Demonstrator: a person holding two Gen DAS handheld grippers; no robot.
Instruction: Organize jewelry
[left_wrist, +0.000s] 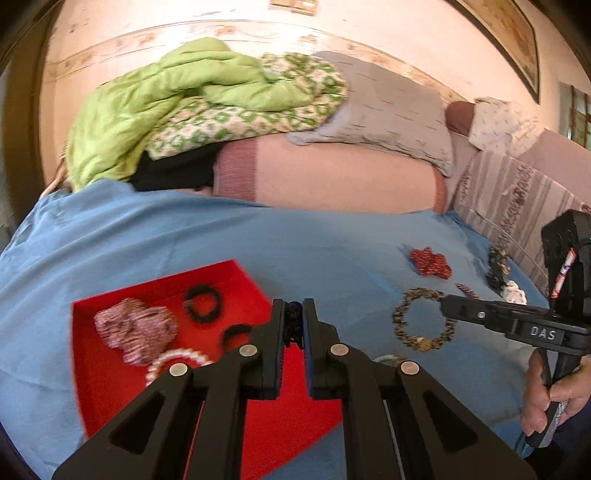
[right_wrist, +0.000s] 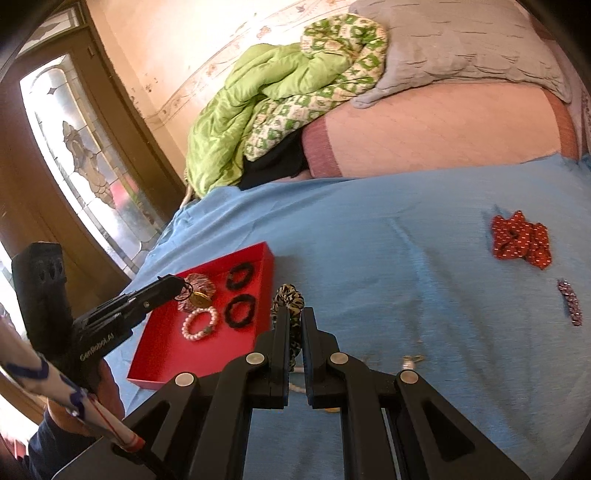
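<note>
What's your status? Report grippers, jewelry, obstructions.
Left gripper shut on gold charm, over red tray. Right gripper shut on leopard scrunchie, beside tray. Red scrunchie and clip loose on sheet. Nothing blocking.

Tray (right_wrist: 155, 369) on bedsheet (right_wrist: 406, 258) holds hair ties (right_wrist: 239, 276); scrunchie (right_wrist: 521, 242) far right; pillows (right_wrist: 461, 48) behind
</note>
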